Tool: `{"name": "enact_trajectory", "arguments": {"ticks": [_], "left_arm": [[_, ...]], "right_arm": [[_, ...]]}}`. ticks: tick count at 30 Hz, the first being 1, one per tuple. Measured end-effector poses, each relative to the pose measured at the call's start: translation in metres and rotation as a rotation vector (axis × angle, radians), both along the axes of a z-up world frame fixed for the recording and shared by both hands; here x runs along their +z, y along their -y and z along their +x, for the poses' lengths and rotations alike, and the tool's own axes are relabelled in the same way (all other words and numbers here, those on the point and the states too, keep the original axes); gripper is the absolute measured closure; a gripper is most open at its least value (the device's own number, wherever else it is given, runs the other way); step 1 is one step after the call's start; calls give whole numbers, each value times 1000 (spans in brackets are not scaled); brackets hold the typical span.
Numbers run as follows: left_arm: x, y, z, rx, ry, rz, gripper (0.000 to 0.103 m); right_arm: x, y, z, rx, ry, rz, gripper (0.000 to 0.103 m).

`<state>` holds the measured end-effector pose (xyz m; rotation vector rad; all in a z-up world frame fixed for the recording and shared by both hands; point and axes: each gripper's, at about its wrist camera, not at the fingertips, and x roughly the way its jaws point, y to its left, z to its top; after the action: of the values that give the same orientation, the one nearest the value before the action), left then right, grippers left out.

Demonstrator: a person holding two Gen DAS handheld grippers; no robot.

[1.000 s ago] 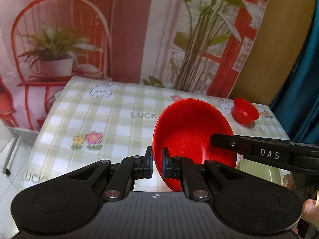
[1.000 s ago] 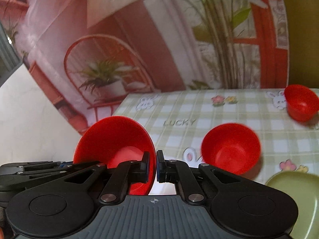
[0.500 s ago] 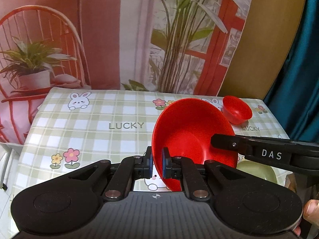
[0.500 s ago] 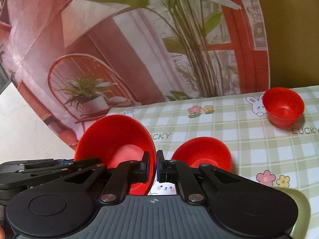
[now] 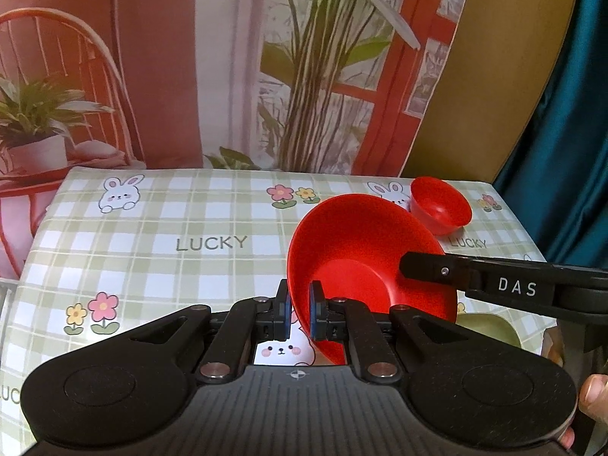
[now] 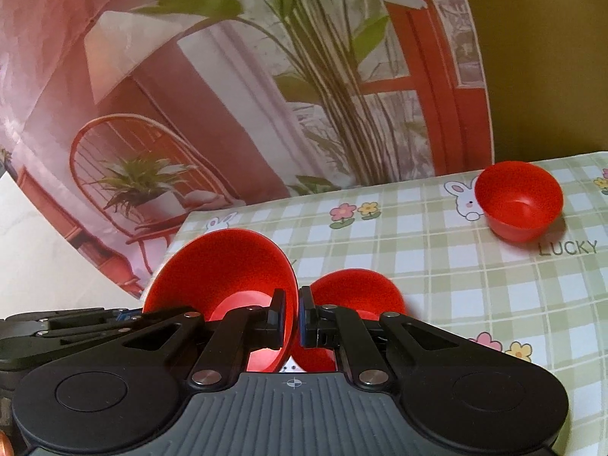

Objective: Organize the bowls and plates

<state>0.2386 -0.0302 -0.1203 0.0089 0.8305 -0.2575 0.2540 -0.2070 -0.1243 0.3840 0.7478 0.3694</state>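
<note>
Both grippers pinched opposite rims of one wide red plastic bowl (image 5: pixel 364 266), tilted above the green checked tablecloth (image 5: pixel 171 228): the left gripper (image 5: pixel 300 315) and the right gripper (image 6: pixel 292 319). A second red bowl (image 6: pixel 357 292) sat just behind, apparently on the cloth. A small red bowl (image 6: pixel 518 201) stood near the far right corner.
</note>
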Motion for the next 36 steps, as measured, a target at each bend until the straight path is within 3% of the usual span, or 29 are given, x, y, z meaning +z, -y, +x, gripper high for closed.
{"name": "enact_trajectory", "arguments": {"ticks": [14, 22, 36], "left_arm": [[-24, 24, 35, -38, -40, 26, 92], [-54, 41, 55, -52, -86, 51, 92], [-79, 41, 70, -44, -100, 99, 92]], "right_arm": [[-15, 17, 30, -31, -47, -13, 96], [-39, 30, 48, -54, -105, -26, 96], [-67, 24, 59, -24, -144, -75, 96]]}}
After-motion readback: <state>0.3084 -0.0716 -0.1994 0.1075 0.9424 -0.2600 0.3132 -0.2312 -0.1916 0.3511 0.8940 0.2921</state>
